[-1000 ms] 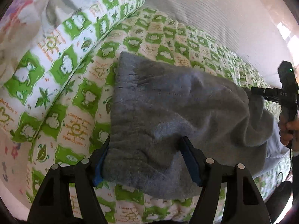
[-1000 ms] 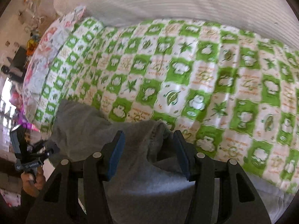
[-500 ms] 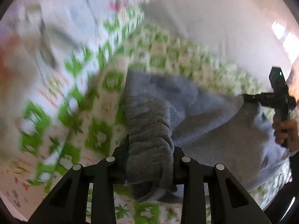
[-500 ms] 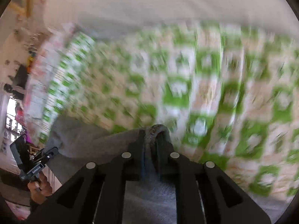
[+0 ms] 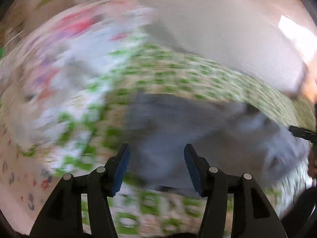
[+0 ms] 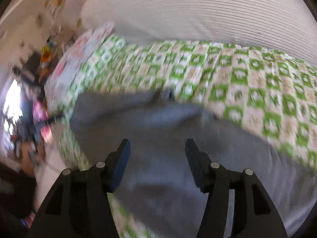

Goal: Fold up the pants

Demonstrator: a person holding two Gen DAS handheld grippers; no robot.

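Note:
The grey pants (image 5: pixel 178 130) lie on the green-and-white checked bedspread (image 5: pixel 178 75); both views are motion-blurred. My left gripper (image 5: pixel 156 158) is open and empty, just above the near edge of the pants. In the right wrist view the pants (image 6: pixel 158 130) spread across the lower frame. My right gripper (image 6: pixel 157 154) is open and empty above the grey cloth. The other gripper shows faintly at the right edge of the left wrist view (image 5: pixel 301 132).
A floral pillow or quilt (image 5: pixel 65 55) lies at the left end of the bed. A white ribbed wall or headboard (image 6: pixel 198 13) runs behind the bed. Room clutter and a bright window (image 6: pixel 13 103) show at the left.
Half a second ago both grippers were shut on bunched grey cloth. Now both are open and have let go, and the pants lie flatter on the bed. Both cameras are moving fast.

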